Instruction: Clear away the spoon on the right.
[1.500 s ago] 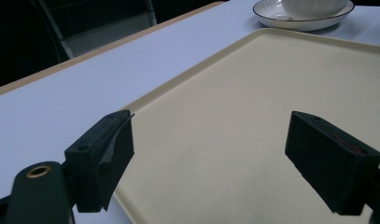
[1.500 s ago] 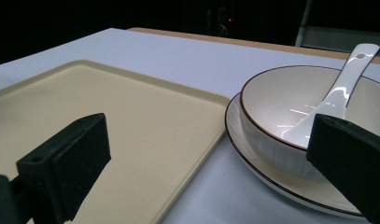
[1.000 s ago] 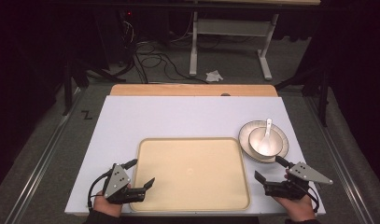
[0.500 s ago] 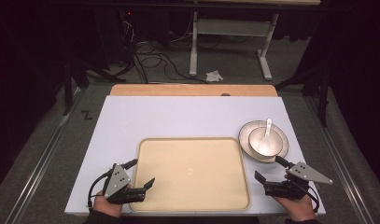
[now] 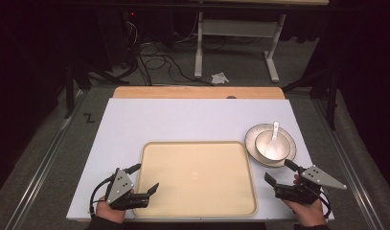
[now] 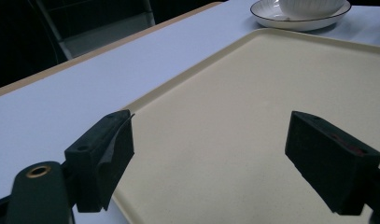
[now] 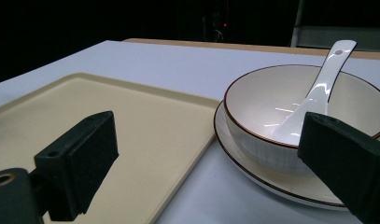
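Both jaws stood wide and empty, right gripper (image 5: 280,173) just closing slightly; bowl (image 5: 271,145) with spoon (image 5: 275,136) sat on plate (image 5: 252,135) at its 12 o'clock, so approach the rim squarely, left gripper (image 5: 145,178) idle over tray (image 5: 197,177).

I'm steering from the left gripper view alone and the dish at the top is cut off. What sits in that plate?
Observer: A white bowl stands on the plate, and a white spoon lies in the bowl with its handle leaning on the far rim.
Operator: Where is the other hand-held gripper?
Observer: The right hand-held gripper is at the table's near right corner, just off the tray, aimed at the plate.
Operator: Is it holding anything?
Observer: No. Its jaws stand wide apart with nothing between them, though they have just been closing slightly.
Operator: Does the plate touch the tray?
Observer: In the right gripper view its rim meets the tray's far right corner; real contact I cannot confirm.
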Demonstrator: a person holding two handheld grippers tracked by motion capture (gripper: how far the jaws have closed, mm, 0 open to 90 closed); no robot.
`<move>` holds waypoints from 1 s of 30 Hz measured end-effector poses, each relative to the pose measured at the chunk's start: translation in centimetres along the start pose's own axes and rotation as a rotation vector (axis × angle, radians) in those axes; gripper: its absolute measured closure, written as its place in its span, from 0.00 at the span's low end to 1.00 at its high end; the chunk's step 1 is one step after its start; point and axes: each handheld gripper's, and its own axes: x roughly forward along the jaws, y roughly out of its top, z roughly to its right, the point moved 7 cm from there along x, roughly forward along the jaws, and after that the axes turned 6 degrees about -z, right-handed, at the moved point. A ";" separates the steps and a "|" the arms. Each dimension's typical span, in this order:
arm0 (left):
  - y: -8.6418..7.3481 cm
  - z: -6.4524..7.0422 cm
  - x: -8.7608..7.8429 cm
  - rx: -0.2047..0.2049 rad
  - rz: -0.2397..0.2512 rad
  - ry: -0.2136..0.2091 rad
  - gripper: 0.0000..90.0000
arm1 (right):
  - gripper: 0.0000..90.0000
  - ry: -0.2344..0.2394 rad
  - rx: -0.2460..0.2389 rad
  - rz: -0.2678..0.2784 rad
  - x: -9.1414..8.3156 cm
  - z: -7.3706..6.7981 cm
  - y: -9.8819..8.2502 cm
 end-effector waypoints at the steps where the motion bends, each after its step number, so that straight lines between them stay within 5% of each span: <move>1: 0.0 0.0 0.0 0.000 -0.001 0.000 0.18 | 0.07 -0.004 0.008 -0.002 0.0 0.1 0.0; 6: 0.0 0.0 0.0 0.000 0.002 -0.002 0.18 | 0.08 -0.012 0.010 0.002 -0.1 0.4 0.0; 14: 0.1 -0.1 0.1 -0.017 0.014 -0.006 0.18 | 0.29 -0.070 -0.030 -0.017 0.2 0.7 0.4; 22: 0.2 -0.2 0.1 -0.037 0.023 -0.014 0.18 | 0.64 -0.119 -0.021 -0.043 1.1 1.4 2.4; 24: 0.3 0.1 0.0 -0.029 0.029 -0.019 0.18 | 0.79 -0.154 -0.003 -0.070 1.6 2.5 3.1; 30: 0.5 0.2 0.0 -0.022 0.029 -0.030 0.18 | 1.00 -0.199 0.018 -0.128 2.8 4.4 4.1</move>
